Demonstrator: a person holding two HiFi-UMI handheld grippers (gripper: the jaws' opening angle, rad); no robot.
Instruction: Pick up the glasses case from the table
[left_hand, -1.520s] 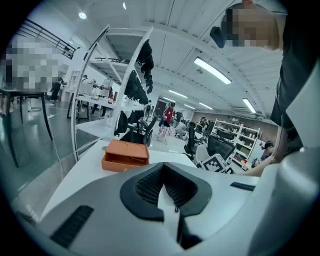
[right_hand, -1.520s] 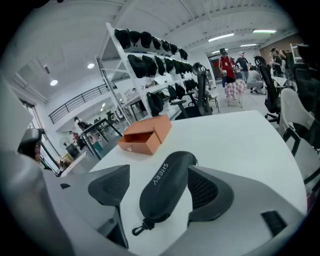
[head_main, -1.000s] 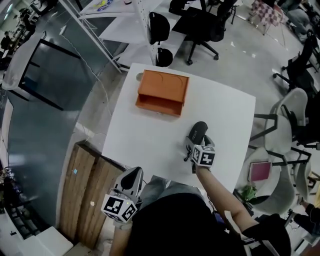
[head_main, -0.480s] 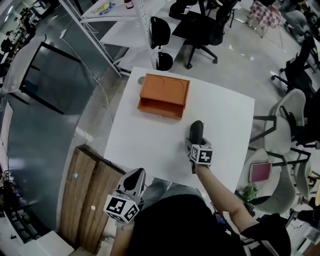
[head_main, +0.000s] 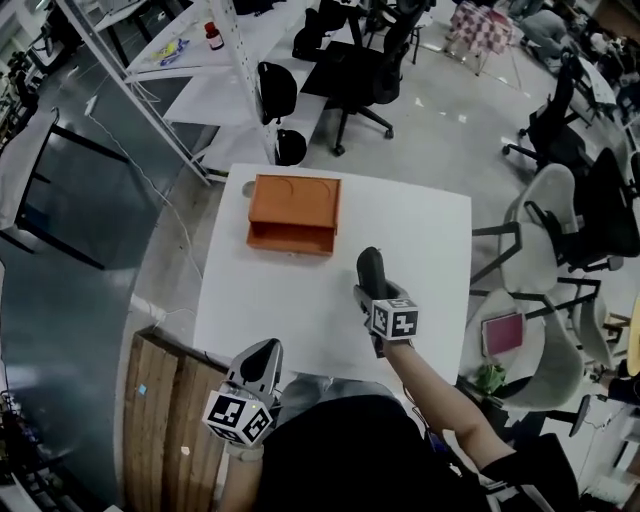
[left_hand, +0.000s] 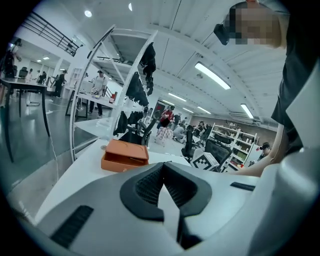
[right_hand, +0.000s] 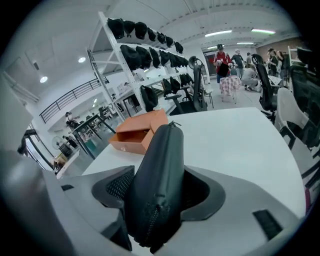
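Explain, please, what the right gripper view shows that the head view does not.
Only the right gripper view shows the zip of the glasses case and the jaws of the right tool closing on the case between them. Only the head view shows the left tool and the person's forearm. Both show the case, the orange box and the white table.

A white square table (head_main: 425, 235) bears an orange box (head_main: 293, 212) near its far-left corner.
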